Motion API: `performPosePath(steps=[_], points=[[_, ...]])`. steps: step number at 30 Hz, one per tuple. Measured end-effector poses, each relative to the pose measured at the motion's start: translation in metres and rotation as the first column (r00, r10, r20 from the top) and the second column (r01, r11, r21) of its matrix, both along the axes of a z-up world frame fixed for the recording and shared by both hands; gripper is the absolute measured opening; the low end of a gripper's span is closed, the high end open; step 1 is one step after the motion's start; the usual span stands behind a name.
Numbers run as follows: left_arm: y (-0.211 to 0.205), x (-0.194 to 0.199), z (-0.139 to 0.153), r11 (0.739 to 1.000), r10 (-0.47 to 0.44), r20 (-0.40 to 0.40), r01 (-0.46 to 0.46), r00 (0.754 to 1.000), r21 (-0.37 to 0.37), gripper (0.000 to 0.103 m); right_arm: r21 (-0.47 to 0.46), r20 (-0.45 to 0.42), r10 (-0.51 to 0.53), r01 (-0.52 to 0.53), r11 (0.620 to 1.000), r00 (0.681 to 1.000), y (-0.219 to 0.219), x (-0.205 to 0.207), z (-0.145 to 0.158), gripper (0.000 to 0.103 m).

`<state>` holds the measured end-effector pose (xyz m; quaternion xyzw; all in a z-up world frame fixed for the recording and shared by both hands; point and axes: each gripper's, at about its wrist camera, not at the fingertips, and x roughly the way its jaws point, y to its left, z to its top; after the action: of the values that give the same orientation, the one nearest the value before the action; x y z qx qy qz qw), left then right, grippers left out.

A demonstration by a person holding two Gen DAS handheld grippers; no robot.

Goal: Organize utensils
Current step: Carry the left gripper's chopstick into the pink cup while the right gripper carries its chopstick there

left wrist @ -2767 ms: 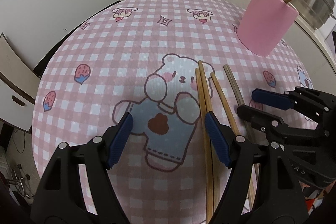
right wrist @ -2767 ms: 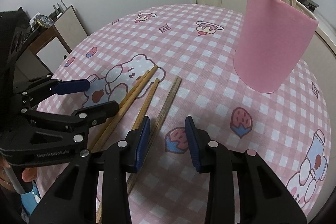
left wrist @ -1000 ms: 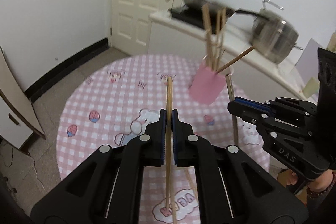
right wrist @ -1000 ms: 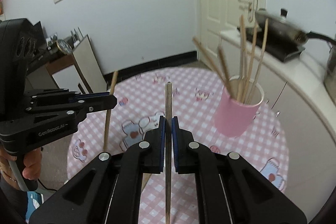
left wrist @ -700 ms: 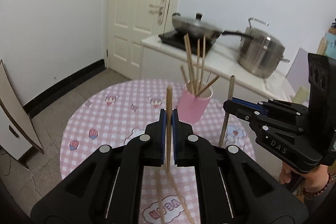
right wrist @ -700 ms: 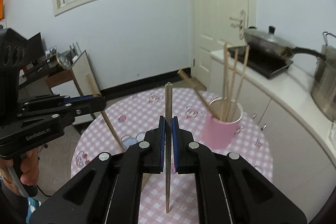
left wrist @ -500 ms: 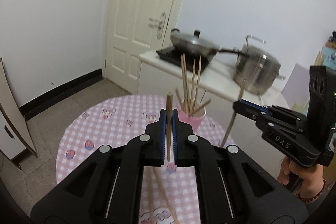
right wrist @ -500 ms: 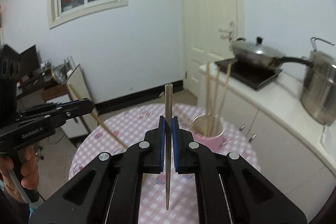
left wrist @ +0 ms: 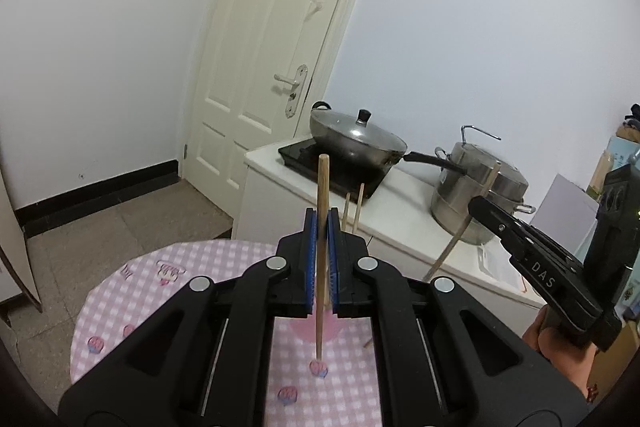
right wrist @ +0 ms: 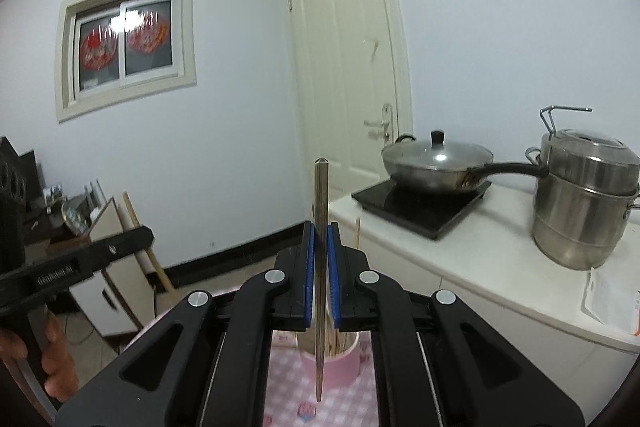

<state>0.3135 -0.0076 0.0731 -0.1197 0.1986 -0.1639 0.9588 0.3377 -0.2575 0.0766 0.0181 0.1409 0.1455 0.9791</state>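
Now clenched: left hand-held gripper (left wrist: 322, 259) pinching a wooden chopstick (left wrist: 321, 227), right hand-held gripper (right wrist: 319, 269) pinching a metal chopstick (right wrist: 320, 247). Both lifted well above the tabletop (left wrist: 120, 303) with its pink checked cloth.

Wooden chopstick upright, long axis from 12 to 6 o'clock in the left wrist view, blunt end up, thin tip hanging down over the cloth. Metal chopstick likewise vertical in the right wrist view, top at 12 o'clock, lower tip at 6 o'clock just in front of the pink cup (right wrist: 330, 357), already stocked with several sticks.

Likely risks: thin, smooth sticks held between flat pads at one point only, so liable to pivot or slide out during a quick swing. Lower tips possibly striking the cup rim or the leaning sticks inside, enough to tip the light cup. Two grippers heading for one small opening, at 3 o'clock of each other, so also a chance of collision.
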Motion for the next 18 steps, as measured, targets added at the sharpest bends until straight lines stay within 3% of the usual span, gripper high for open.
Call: performPosePath(steps=[9,18], points=[[-0.019,0.019,0.017,0.998,0.061,0.119,-0.058,0.991,-0.022,0.006,-0.017,0.09,-0.011,0.012,1.0,0.996,0.006,0.023,0.01,0.005],[-0.032,0.046,0.006,0.999,0.046,0.11,-0.048,0.993,0.01,0.006,0.014,0.046,0.011,-0.012,1.0,0.999,0.005,0.05,-0.006,0.005]])
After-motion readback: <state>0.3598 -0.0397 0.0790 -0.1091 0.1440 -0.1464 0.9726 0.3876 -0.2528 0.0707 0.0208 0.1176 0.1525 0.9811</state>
